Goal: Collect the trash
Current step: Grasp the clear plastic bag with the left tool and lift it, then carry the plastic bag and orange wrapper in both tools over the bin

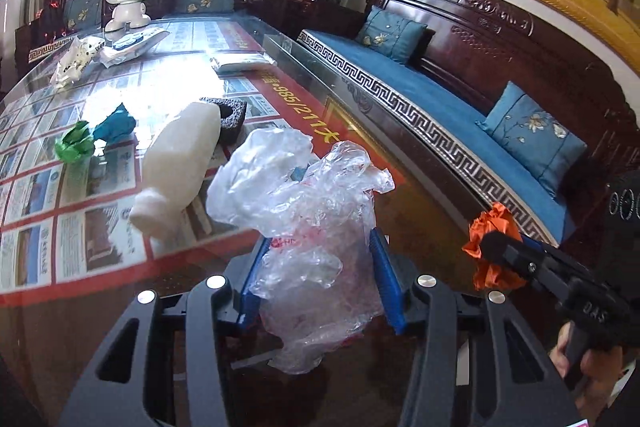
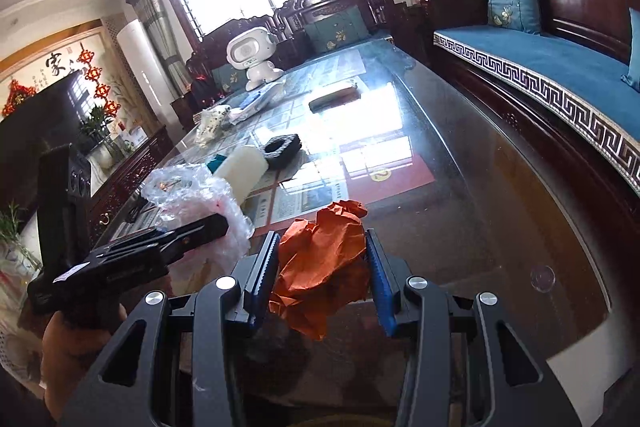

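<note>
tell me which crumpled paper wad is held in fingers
The orange paper wad, between the right gripper fingers; the green and teal wads lie on the table.

- My left gripper (image 1: 318, 279): black frame, blue ribbed pads, jaws partly closed, clamping a crumpled clear plastic bag (image 1: 308, 227).
- My right gripper (image 2: 322, 281): jaws pinching a crumpled orange paper wad (image 2: 324, 263), level beside the left.

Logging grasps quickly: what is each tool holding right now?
Left tool: closed on the clear plastic bag.
Right tool: closed on the orange crumpled paper.
</note>
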### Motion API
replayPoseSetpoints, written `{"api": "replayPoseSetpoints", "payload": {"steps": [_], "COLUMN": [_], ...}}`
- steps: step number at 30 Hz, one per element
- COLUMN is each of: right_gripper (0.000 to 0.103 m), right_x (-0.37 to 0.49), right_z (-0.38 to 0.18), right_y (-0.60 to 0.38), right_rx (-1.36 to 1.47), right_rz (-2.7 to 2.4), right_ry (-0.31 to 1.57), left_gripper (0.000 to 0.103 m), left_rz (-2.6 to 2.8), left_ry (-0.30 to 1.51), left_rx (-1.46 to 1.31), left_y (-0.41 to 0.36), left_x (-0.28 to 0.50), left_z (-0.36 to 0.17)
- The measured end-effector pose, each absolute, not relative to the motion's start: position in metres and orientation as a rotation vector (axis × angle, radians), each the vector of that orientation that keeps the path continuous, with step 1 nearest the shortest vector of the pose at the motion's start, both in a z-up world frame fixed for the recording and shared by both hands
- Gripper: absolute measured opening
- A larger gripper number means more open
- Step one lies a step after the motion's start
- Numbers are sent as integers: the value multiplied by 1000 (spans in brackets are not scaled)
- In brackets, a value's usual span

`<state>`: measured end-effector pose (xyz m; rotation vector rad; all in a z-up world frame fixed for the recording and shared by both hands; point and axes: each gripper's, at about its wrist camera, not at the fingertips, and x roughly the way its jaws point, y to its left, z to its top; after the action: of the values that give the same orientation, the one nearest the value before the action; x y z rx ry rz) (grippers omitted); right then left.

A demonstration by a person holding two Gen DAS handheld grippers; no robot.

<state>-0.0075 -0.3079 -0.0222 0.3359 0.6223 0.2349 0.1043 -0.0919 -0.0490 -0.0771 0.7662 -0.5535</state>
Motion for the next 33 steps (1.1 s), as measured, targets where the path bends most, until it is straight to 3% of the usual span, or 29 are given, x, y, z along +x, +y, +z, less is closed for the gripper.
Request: {"api": "replayPoseSetpoints", "payload": {"steps": [16, 29, 32, 33], "right_gripper": [42, 43, 56, 65], "right_x": [-125, -204, -212, -214], "right_z": [-9, -77, -90, -93], "right_y": [-282, -257, -259, -259], "right_rx": [314, 297, 302, 300], "right_rz": [286, 278, 269, 262], "right_ry": [580, 724, 746, 749], "left_gripper": [50, 51, 51, 51], "left_rz": [-711, -752, -755, -757], "left_ry": [766, 895, 916, 921], "left_rx": [-27, 20, 15, 15], "left_y": [-66, -52, -52, -52], "left_x": [-35, -116, -125, -126], "left_z": [-49, -108, -120, -123]}}
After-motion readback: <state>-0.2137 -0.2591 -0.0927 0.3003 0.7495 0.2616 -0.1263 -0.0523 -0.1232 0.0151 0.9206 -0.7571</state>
